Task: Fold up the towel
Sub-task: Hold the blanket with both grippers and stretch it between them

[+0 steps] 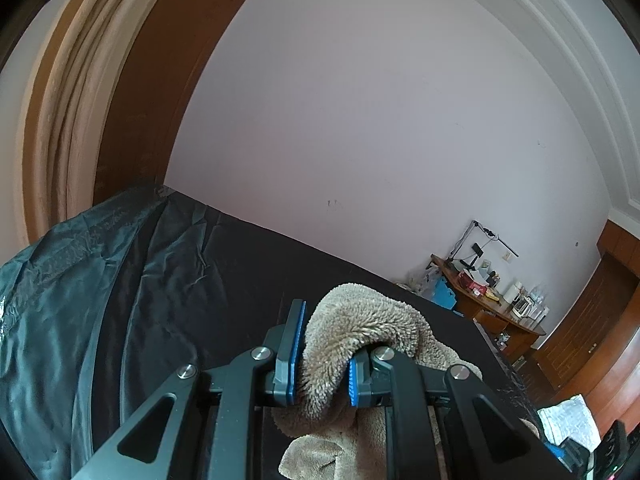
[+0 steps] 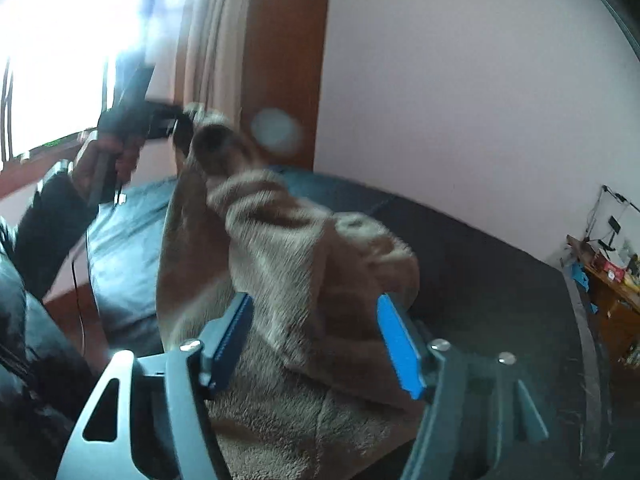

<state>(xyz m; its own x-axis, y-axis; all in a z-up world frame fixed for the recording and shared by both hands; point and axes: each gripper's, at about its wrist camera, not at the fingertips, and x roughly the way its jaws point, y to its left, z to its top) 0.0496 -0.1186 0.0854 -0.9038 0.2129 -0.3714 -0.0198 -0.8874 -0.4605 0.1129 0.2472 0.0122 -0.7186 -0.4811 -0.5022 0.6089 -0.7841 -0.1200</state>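
A beige fluffy towel bulges out between the blue pads of my left gripper, which is shut on a bunched fold of it. The rest hangs below the fingers. In the right wrist view the towel drapes from the left gripper, which a person's hand holds up at the upper left, down to the dark bed. My right gripper stands open, its blue pads wide apart on either side of the cloth and not pressing on it. This view is blurred.
The bed has a dark cover, with a shiny teal sheet at the left. A cluttered wooden desk stands against the pale wall at the far right. Curtains and brown wooden panels lie behind the bed.
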